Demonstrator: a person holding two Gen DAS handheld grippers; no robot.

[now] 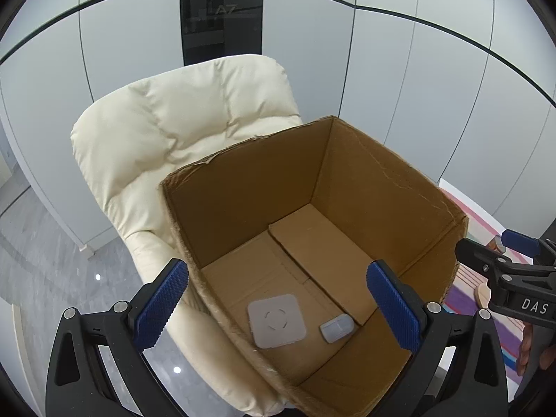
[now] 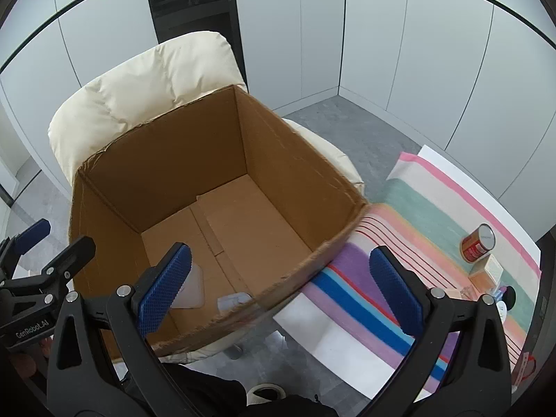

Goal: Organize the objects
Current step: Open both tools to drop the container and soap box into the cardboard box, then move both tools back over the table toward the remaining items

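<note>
From the left wrist, the left claw gapes wide and empty over the open brown cardboard box, which sits on a cream padded chair; a flat grey square pad and a small grey rectangular device lie apart on the box floor. From the right wrist, the right claw stands fully spread, holding nothing, straddling the box's near rim beside a striped cloth.

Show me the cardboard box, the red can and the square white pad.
cardboard box (image 2: pixel 285 160), right wrist view, inner right wall.
red can (image 2: pixel 477 243), right wrist view, its side.
square white pad (image 1: pixel 277 320), left wrist view, its centre.
</note>
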